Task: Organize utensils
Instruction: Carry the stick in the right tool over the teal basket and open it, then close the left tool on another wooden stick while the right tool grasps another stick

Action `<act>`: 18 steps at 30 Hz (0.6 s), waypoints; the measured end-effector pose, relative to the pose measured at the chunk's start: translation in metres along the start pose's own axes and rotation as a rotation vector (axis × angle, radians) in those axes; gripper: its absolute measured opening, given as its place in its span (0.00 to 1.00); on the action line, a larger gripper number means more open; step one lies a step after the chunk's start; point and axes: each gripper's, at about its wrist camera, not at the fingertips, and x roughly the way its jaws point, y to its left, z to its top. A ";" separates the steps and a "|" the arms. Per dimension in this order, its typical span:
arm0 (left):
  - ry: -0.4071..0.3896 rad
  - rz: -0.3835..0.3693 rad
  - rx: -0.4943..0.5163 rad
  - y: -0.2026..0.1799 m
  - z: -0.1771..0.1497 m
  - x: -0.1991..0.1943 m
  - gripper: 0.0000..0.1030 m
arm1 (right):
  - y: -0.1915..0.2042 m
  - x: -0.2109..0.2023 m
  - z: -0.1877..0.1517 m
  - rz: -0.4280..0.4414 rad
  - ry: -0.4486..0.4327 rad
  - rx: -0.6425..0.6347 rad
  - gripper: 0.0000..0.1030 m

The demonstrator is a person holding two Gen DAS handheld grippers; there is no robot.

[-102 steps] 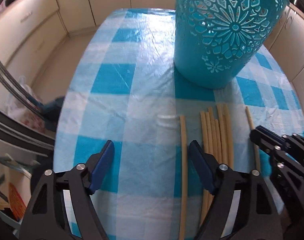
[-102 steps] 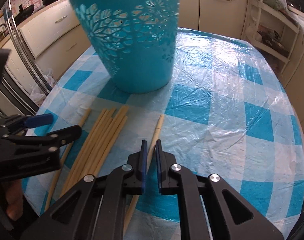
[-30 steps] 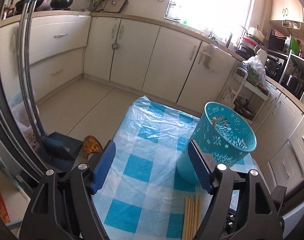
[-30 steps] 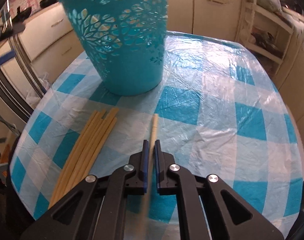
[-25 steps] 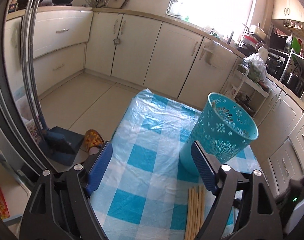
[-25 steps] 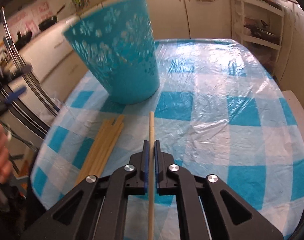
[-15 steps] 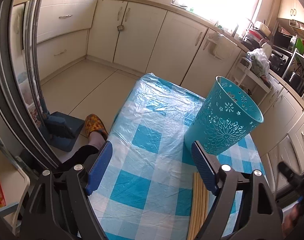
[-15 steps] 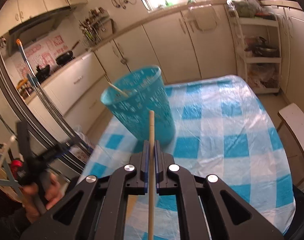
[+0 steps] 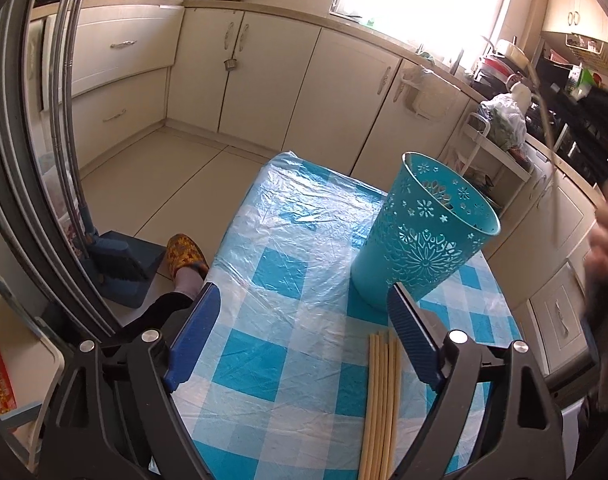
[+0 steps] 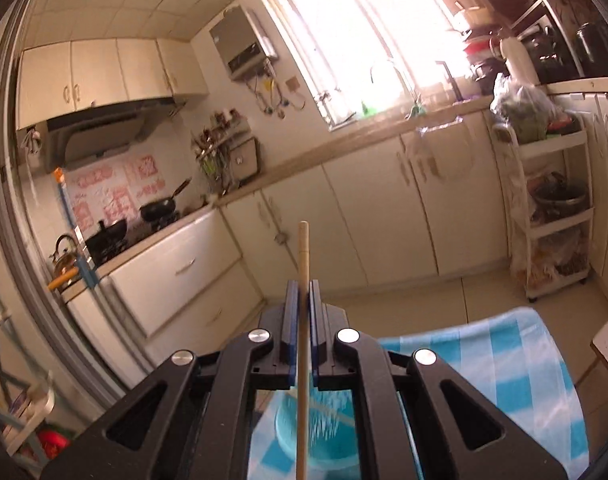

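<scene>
- We are clenching one chopstick (image 10: 302,264) in our right gripper (image 10: 302,300), jaws pressed against it, stick pointing up and away from us.
- We are holding our left gripper (image 9: 304,332) spread wide with nothing in it, above the table (image 9: 288,240).
- Just beside its right finger, loose chopsticks (image 9: 379,400) are lying bundled on the checked cloth.
- Beyond them, the teal basket (image 9: 423,240) is standing upright; in the right view it is showing blurred beneath the held stick.
- We are judging the risk: the long stick could be catching the rim, tipping the light basket, or slipping and missing.
- Farther off, cabinets (image 9: 343,92) are lining the wall, well apart, blocking nothing.
</scene>
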 end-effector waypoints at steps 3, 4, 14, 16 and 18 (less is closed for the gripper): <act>0.003 -0.002 0.008 -0.001 -0.002 -0.002 0.80 | -0.001 0.023 -0.007 -0.076 -0.042 -0.035 0.06; 0.005 -0.001 0.010 -0.001 -0.003 -0.002 0.80 | -0.003 0.031 -0.014 -0.099 -0.038 -0.048 0.06; 0.024 0.001 -0.010 0.004 -0.005 0.000 0.81 | -0.027 0.034 -0.057 -0.172 0.089 -0.084 0.09; 0.023 0.002 -0.008 0.003 -0.005 -0.002 0.81 | -0.025 0.025 -0.061 -0.163 0.102 -0.094 0.15; 0.020 0.002 -0.007 0.001 -0.004 -0.006 0.82 | -0.022 0.002 -0.065 -0.150 0.097 -0.103 0.18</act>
